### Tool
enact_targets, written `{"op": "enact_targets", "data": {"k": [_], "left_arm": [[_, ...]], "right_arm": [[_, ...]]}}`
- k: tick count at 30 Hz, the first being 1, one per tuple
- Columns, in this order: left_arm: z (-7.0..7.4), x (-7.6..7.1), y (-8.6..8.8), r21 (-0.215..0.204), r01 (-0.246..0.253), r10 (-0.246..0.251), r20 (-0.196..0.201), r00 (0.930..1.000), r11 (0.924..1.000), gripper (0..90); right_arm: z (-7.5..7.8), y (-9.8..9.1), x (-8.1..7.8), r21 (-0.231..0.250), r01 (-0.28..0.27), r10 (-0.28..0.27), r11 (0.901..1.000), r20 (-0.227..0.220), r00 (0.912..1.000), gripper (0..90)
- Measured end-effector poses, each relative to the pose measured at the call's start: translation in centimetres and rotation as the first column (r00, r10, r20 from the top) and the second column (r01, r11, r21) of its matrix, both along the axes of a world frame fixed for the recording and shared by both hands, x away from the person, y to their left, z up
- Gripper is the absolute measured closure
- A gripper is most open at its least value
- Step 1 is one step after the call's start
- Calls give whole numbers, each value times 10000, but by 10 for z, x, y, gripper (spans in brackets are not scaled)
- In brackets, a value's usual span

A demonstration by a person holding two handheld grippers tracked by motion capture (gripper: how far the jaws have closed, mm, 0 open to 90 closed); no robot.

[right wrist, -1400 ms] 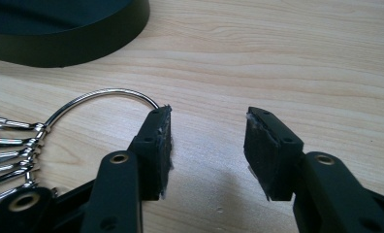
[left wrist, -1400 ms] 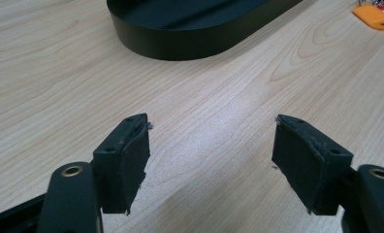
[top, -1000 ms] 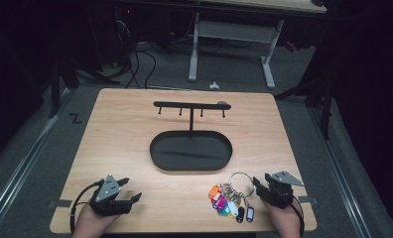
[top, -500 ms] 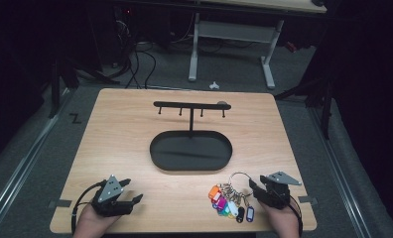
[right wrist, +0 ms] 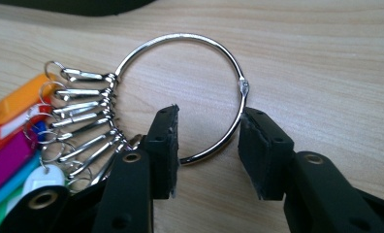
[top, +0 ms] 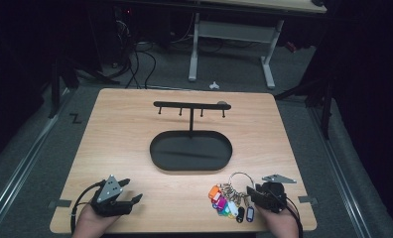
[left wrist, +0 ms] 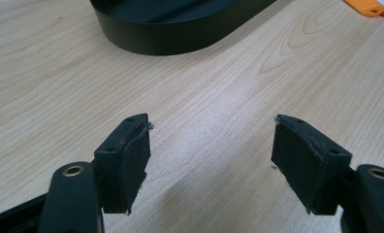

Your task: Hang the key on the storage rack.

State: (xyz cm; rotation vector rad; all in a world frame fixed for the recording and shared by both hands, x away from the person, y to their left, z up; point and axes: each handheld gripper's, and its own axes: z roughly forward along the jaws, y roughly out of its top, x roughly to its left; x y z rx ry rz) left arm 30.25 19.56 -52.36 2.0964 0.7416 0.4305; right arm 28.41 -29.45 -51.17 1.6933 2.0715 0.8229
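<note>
A large metal key ring lies flat on the wooden table near the front right, with several coloured key tags clipped to its left side. My right gripper is open and low over the table. Its jaws straddle the ring's near arc, one inside the loop and one outside, not pinching the wire. My left gripper is open and holds nothing, low over bare wood at the front left.
A black oval tray sits mid-table, and a black T-shaped rack with small hooks rises from it. Table edges lie close behind both hands. Cables and desk legs stand on the floor beyond the table.
My right gripper has edged left toward the key ring, so its jaws now sit around the ring's wire. The left gripper has barely shifted.
</note>
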Motion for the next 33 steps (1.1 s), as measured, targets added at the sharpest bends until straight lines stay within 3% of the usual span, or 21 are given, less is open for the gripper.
{"op": "enact_targets", "data": {"k": [1,5,10,13,18,21,23,24,25,29,30,31,33], "left_arm": [[0,0,0,0,0,0,0,10000,10000,303],[-1,0,-1,17,34,-34,-32,10000,10000,303],[-1,-2,-2,44,70,-70,-10,10000,10000,303],[-1,-2,-2,27,71,-71,-24,10000,10000,303],[-1,-2,-3,39,125,-124,-42,9999,9999,303],[-1,-2,-3,28,125,-125,-61,9999,9999,303],[-1,-3,-2,-23,116,-116,-74,9999,9999,304],[-1,-3,-2,-23,116,-116,-74,9999,9999,304],[-1,-3,-2,-51,114,-114,-76,9999,9999,306],[-1,-3,-2,-53,159,-160,-87,9998,9999,306],[-1,-3,-2,-53,159,-160,-87,9998,9999,306],[0,-3,-3,-39,182,-182,-80,9998,9998,306],[0,-4,-3,-68,194,-195,-35,9998,9998,306]], "right_arm": [[0,0,0,0,0,0,10000,0,10000,607],[0,6,2,-1150,-346,336,9928,-101,9994,749],[2,8,14,-1619,-950,903,9822,-366,9952,854],[4,9,25,-1858,-1273,1198,9743,-513,9915,866],[9,11,51,-2440,-1995,1760,9490,-1149,9777,868],[12,11,64,-2388,-2080,1710,9485,-1666,9711,836],[17,11,71,-2445,-2189,1672,9446,-2154,9621,768],[17,11,71,-2445,-2189,1672,9446,-2154,9621,768],[22,11,74,-2321,-2299,1692,9451,-2545,9522,734],[30,11,75,-2482,-2405,1521,9384,-3283,9323,654],[30,11,75,-2482,-2405,1521,9384,-3283,9323,654],[32,9,75,-2240,-2340,1359,9461,-3812,9145,625],[34,10,75,-2252,-2313,1253,9465,-4041,9061,622]]}}
